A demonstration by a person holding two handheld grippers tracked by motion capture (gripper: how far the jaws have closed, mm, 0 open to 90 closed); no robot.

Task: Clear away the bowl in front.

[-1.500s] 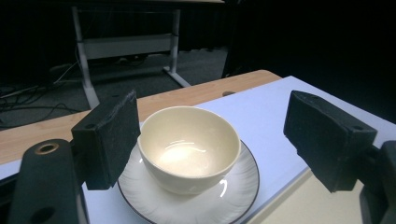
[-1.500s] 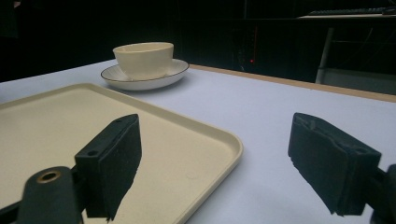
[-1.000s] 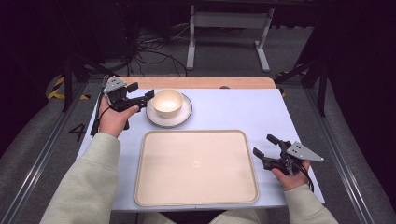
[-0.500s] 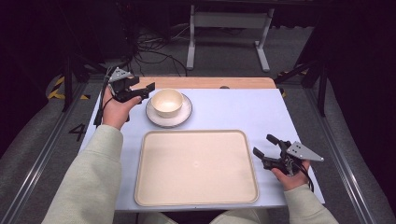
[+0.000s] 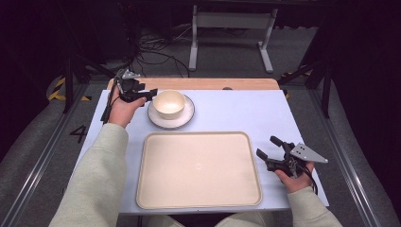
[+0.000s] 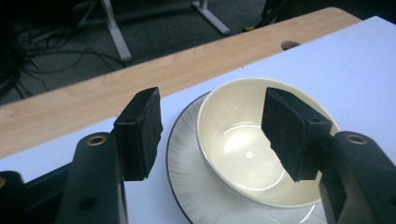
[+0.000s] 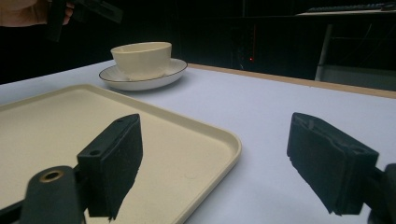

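Cream bowl (image 5: 169,103) on its saucer (image 5: 171,117), far left — left gripper (image 5: 145,94) straddling its rim.
Its jaws have been closing, not yet pressing the near wall between them; right gripper (image 5: 271,152) waits open, well apart.

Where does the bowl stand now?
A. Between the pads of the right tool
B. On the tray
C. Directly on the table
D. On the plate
D. In the high view the bowl sits in the middle of the plate, behind the empty tray; the left tool is beside it, and the right tool is far from it.
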